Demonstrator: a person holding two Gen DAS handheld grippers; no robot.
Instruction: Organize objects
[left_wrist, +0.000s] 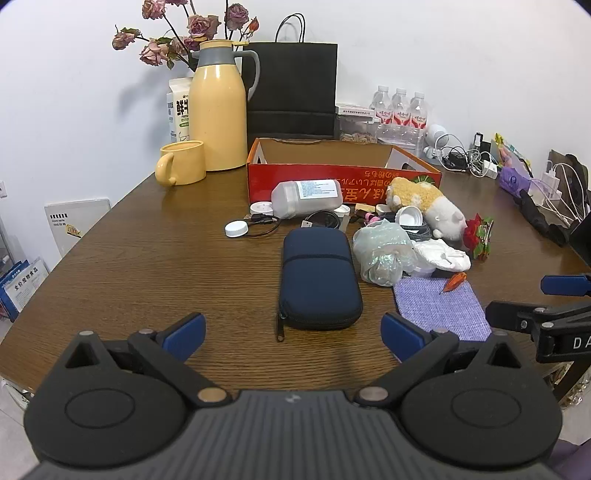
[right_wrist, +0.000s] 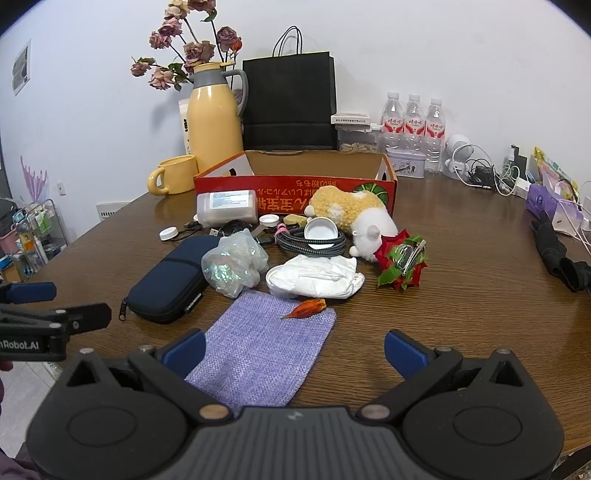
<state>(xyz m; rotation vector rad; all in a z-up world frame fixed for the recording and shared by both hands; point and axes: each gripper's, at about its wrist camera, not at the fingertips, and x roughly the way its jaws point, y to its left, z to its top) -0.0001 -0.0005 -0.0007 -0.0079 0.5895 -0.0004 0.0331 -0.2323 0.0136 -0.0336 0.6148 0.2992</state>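
**Loose items on the table, awaiting sorting into the red box**

Left wrist view. Left hand-held gripper (left_wrist: 293, 338): fingers spread wide, nothing between them, hovering above the wooden table (left_wrist: 147, 266). Straight ahead lies the navy zip case (left_wrist: 319, 278): semi-rigid shell, fabric skin, rounded corners, elastic band across it. Probably light and firm enough to pinch across its short sides. Beyond it, a frosted plastic jar (left_wrist: 306, 197) on its side, uncapped, likely slippery and prone to rolling. The open red cardboard box (left_wrist: 343, 179) stands behind, seemingly empty.

Right wrist view. Right hand-held gripper (right_wrist: 295, 349): also spread, holding nothing, poised over the near end of the lilac woven pouch (right_wrist: 258, 354): flat, limp, coarse weave; best taken by an edge. On its far corner rests an orange dried petal (right_wrist: 306, 309), fragile. Behind: crinkled clear plastic bag (right_wrist: 234, 262), soft; white crumpled cloth (right_wrist: 317, 277); plush toy (right_wrist: 354, 214), squashy, grip anywhere; red artificial rose (right_wrist: 400, 262); braided cable coil (right_wrist: 310, 245), floppy.
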